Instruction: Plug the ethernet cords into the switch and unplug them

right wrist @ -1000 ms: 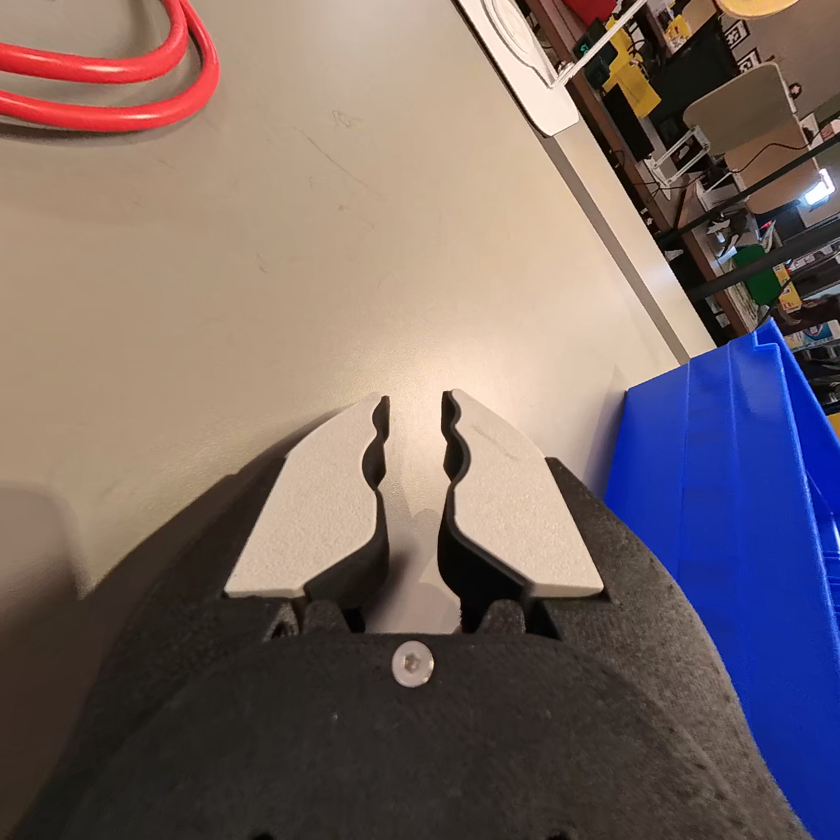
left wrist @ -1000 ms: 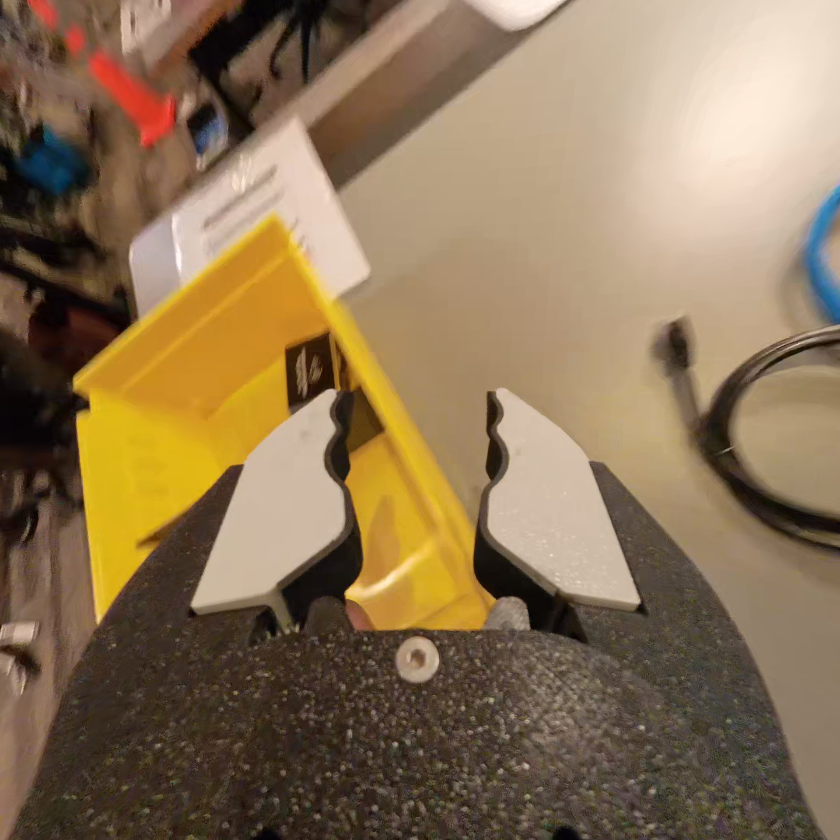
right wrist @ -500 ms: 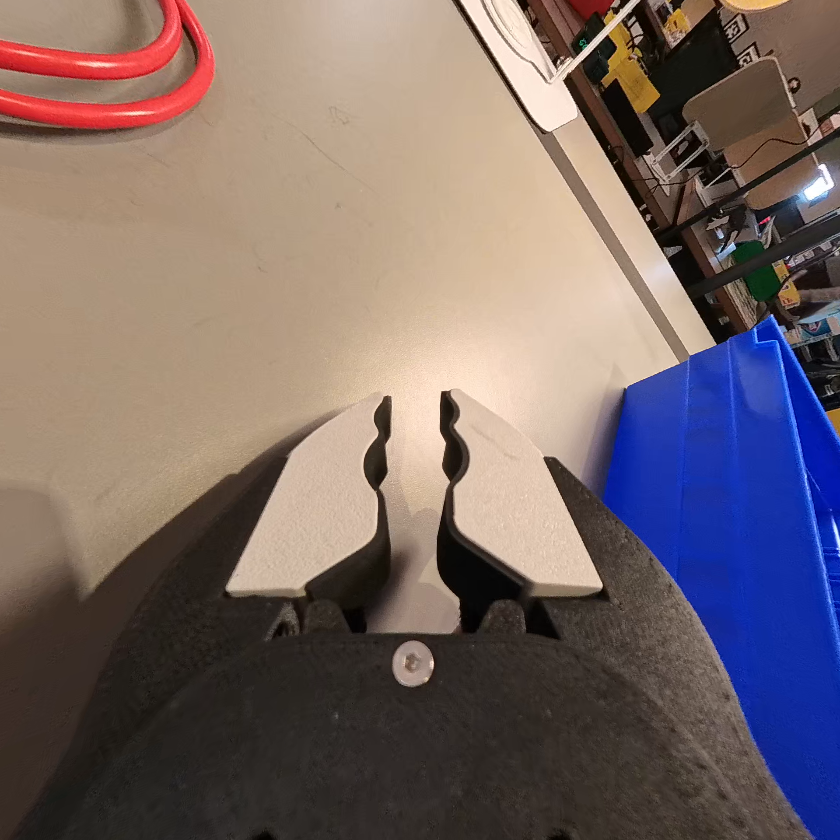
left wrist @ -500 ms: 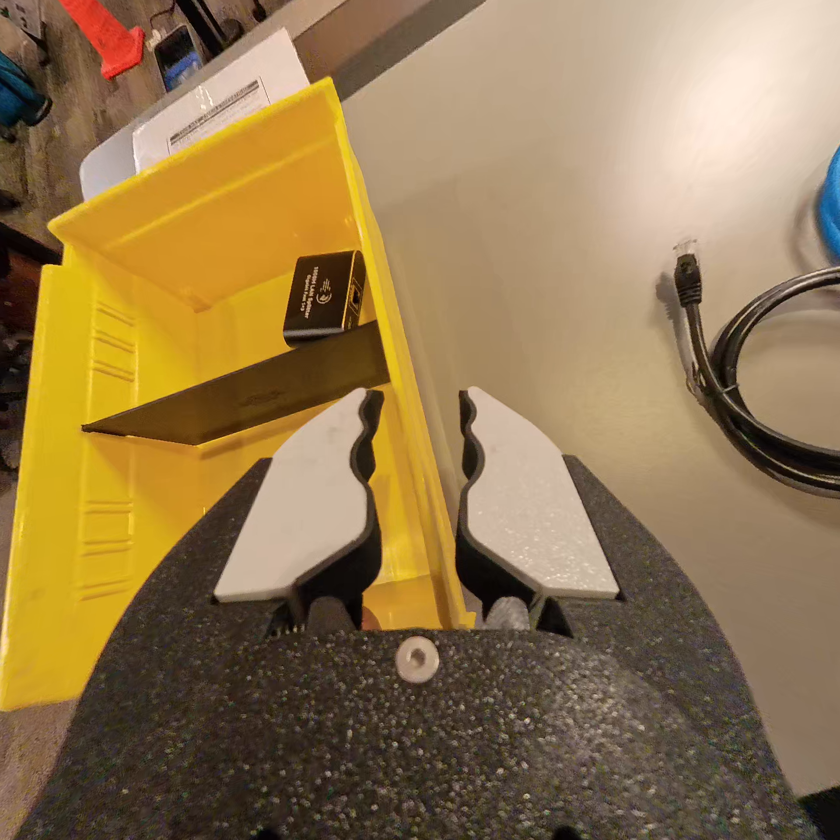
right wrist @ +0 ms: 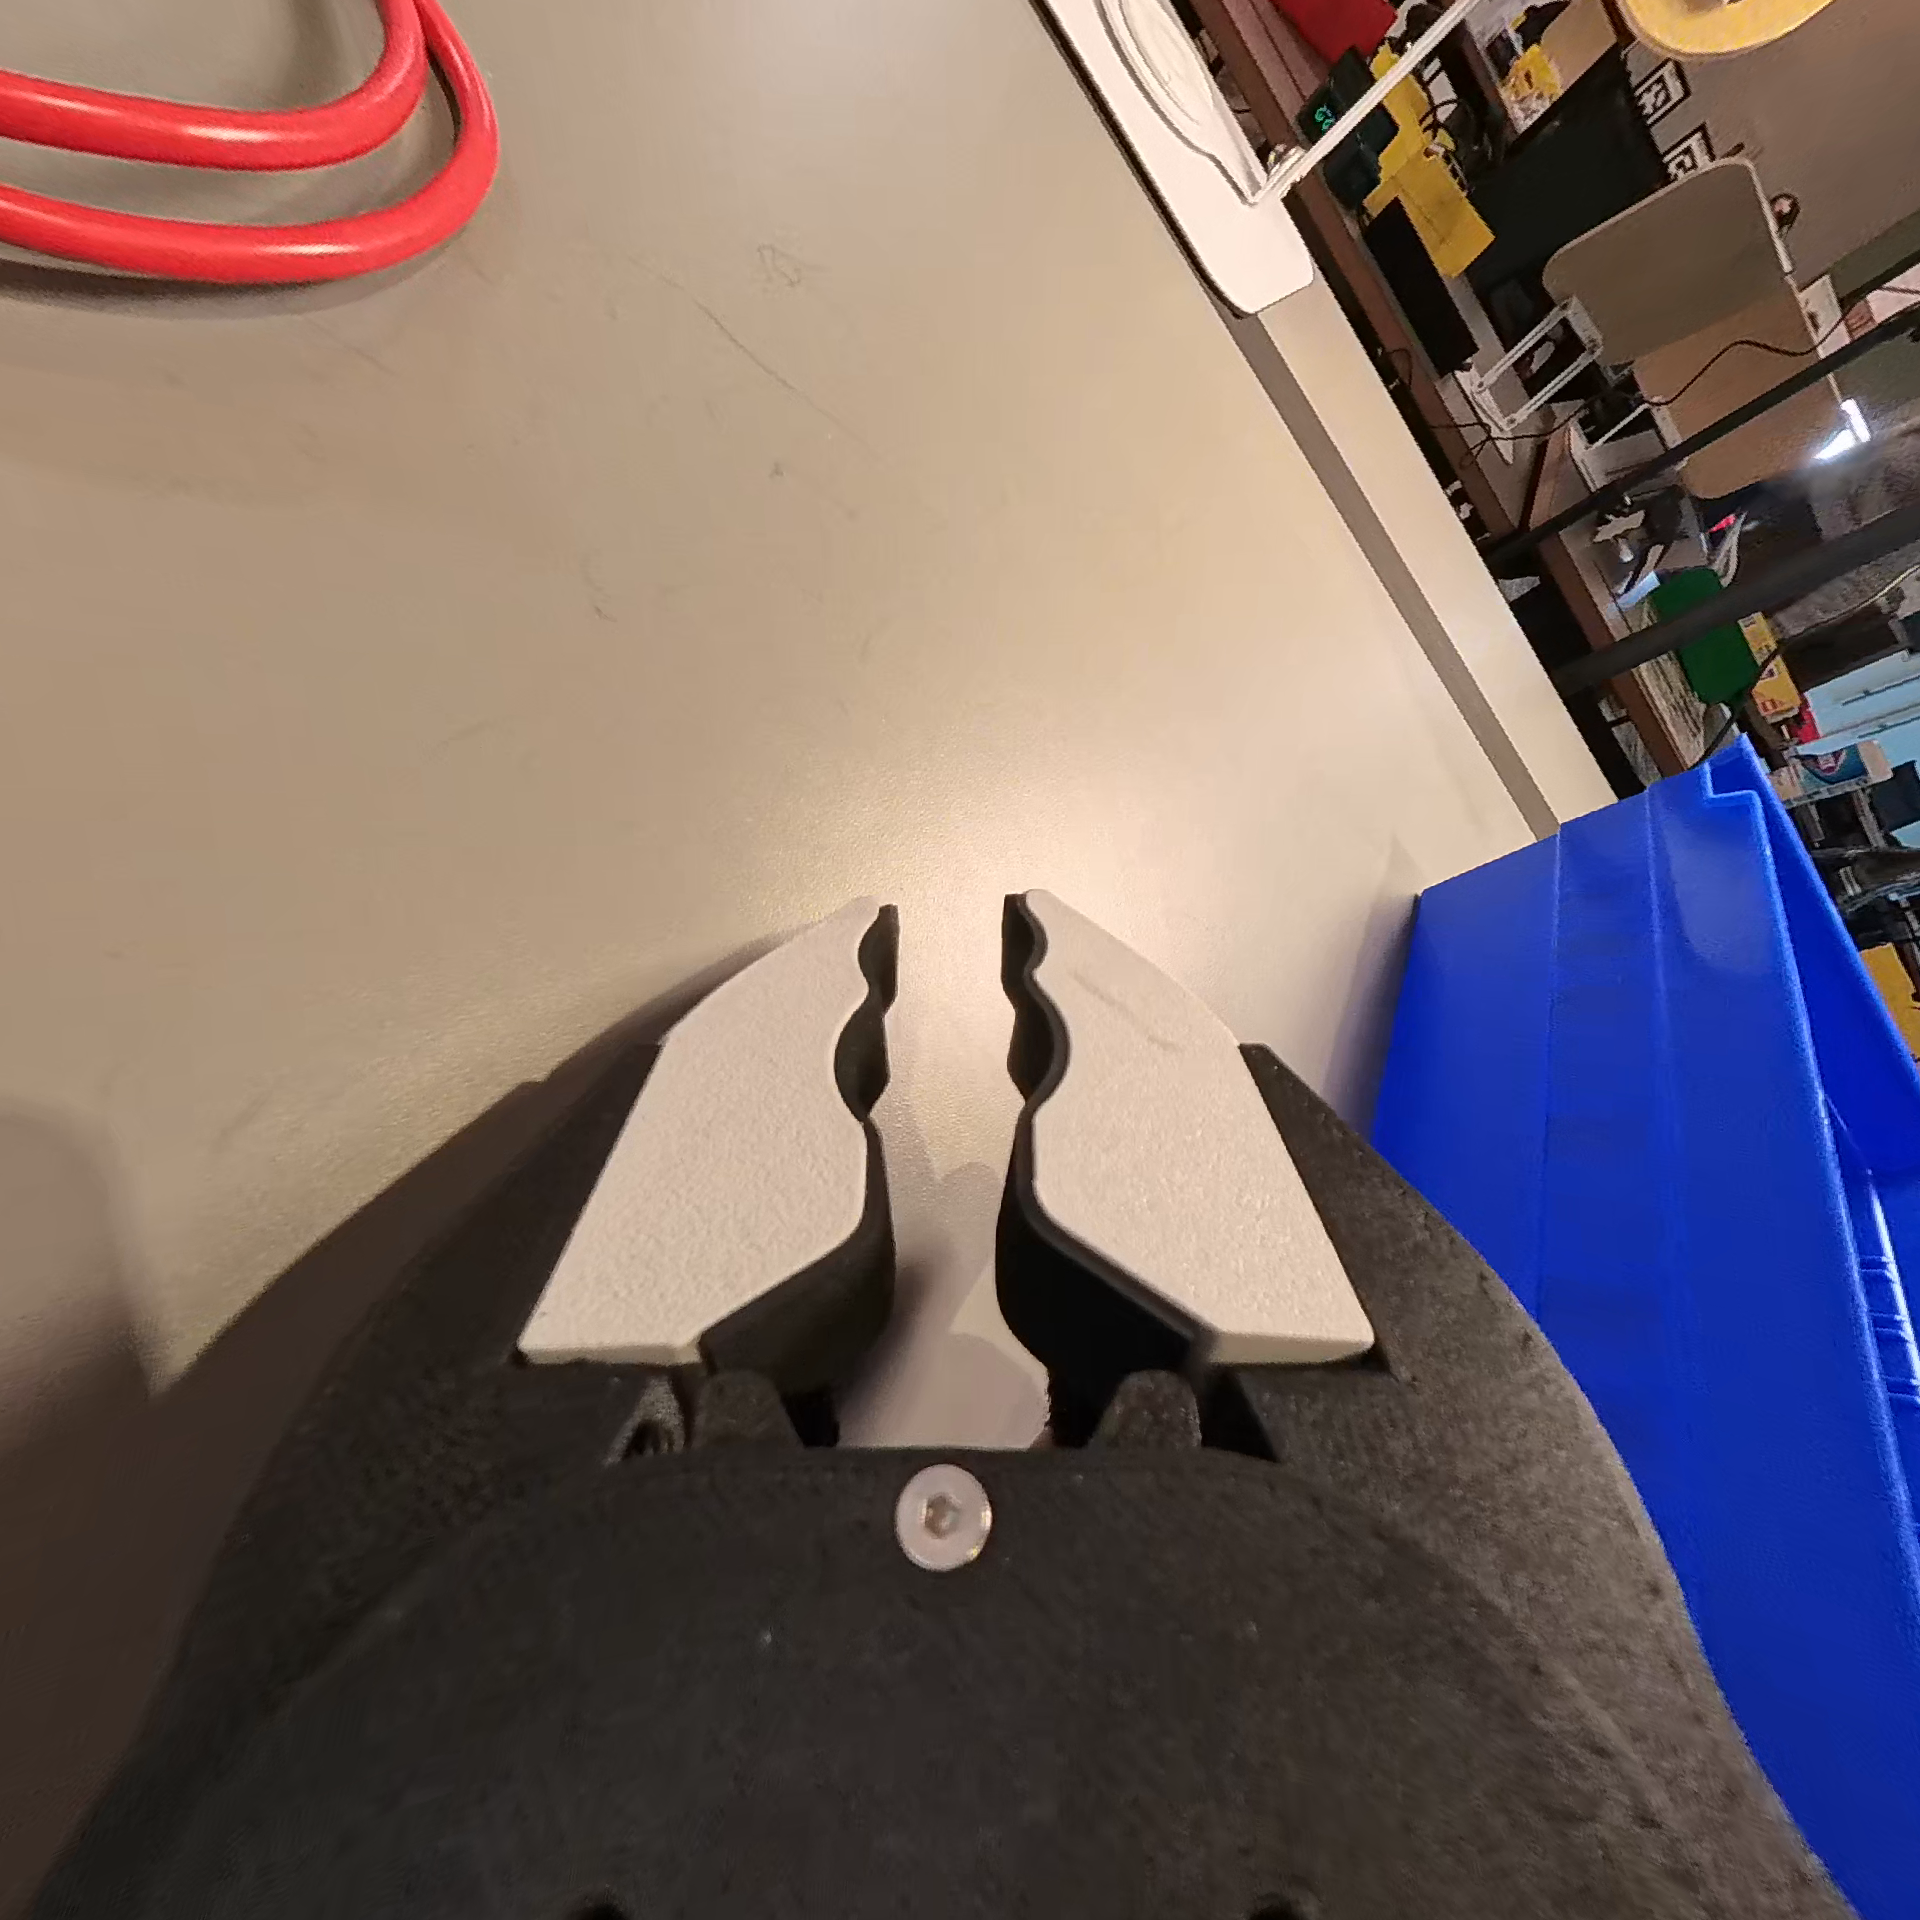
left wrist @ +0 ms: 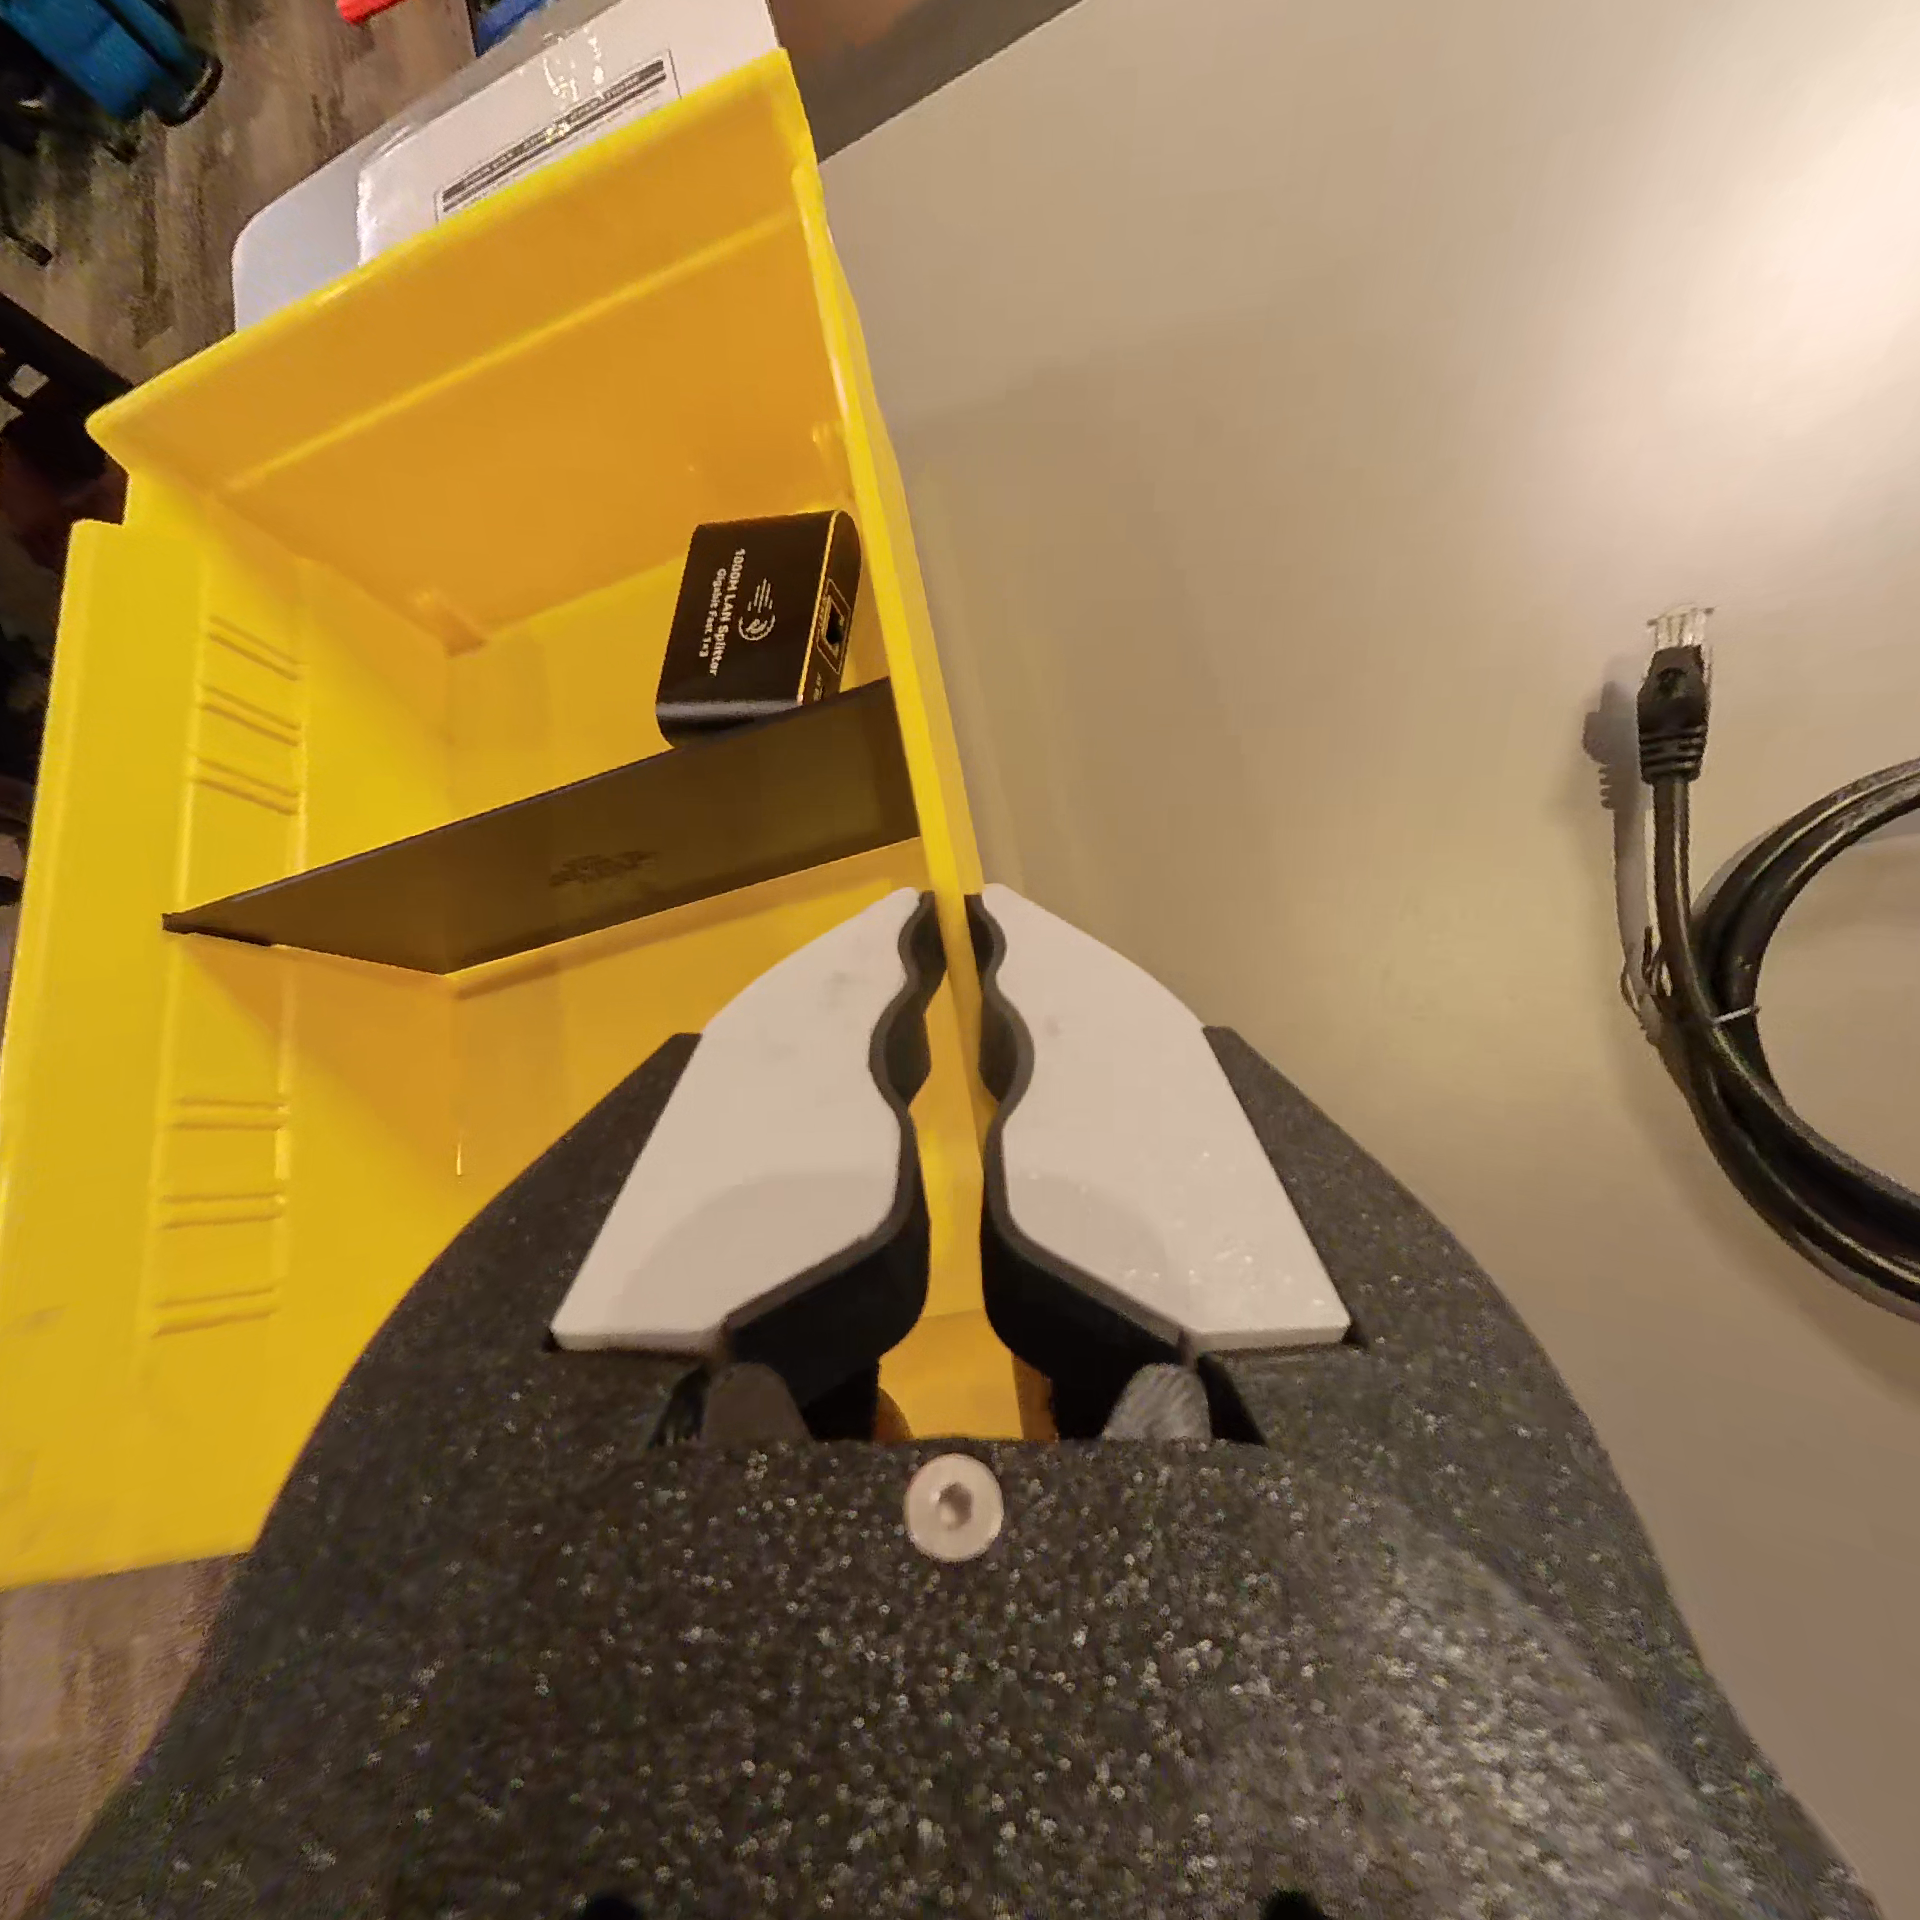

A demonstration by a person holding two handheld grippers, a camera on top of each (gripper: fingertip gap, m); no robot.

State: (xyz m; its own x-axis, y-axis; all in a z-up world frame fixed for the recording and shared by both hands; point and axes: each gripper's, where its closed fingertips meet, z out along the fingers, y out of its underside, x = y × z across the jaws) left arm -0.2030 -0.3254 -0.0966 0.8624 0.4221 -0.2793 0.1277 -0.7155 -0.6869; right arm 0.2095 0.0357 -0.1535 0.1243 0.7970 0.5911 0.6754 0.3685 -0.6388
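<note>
On the table's [left wrist: 1299, 468] left edge, the left gripper [left wrist: 951, 914] is clamped on the yellow bin's [left wrist: 312, 935] right wall. Inside, beyond a black divider [left wrist: 582, 868], the switch [left wrist: 753, 623] lies against that wall. Open tabletop separates the bin from the black cord [left wrist: 1704, 987]. The right gripper [right wrist: 943, 914] sits slightly parted, empty, just beside a blue bin [right wrist: 1662, 1143], well apart from the red cord [right wrist: 312, 197].

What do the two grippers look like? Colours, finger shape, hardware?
Both look alike. The left gripper and right gripper each have a speckled black, rounded body, two light grey fingers with wavy black inner pads, and one silver hex screw at the centre. No cables, markings or sleeves show.
</note>
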